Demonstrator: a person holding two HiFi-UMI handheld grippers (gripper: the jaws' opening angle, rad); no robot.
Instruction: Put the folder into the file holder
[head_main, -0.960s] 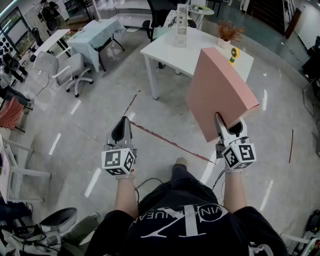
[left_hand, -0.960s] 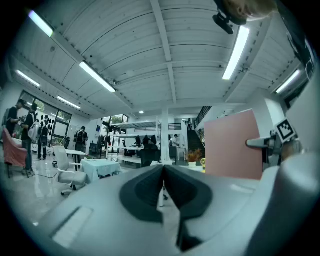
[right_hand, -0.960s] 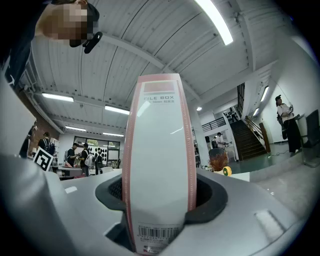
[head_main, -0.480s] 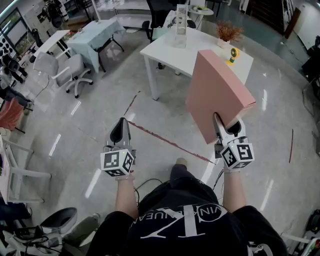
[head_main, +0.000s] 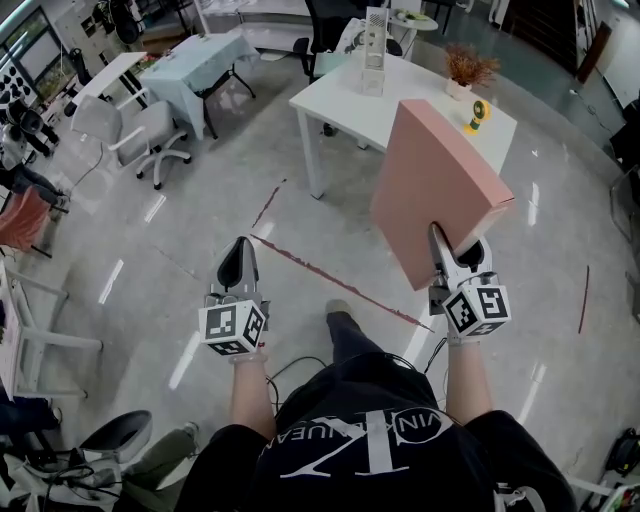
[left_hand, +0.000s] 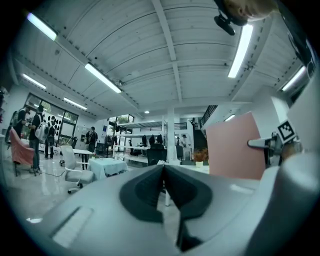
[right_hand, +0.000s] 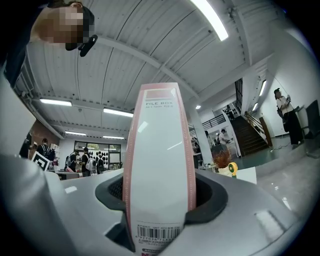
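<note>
A thick pink folder (head_main: 435, 190) with a white spine (right_hand: 160, 160) stands upright in my right gripper (head_main: 456, 254), whose jaws are shut on its lower end. The folder (left_hand: 235, 145) also shows at the right of the left gripper view. My left gripper (head_main: 238, 250) is held level at the left above the floor. It is shut, with its black pads (left_hand: 150, 190) meeting and nothing between them. A pale upright file holder (head_main: 375, 45) stands at the far side of the white table (head_main: 350, 105) ahead.
A potted dried plant (head_main: 468, 70) and a small yellow fan (head_main: 474, 112) stand on the table's right part. Office chairs (head_main: 135, 135) and a cloth-covered table (head_main: 195, 55) are at the left. A red line (head_main: 330, 275) crosses the glossy floor. People stand far off (left_hand: 35, 135).
The person has stepped toward the white table, one foot moving forward. Both grippers keep their places before the body, and the folder stays gripped.
</note>
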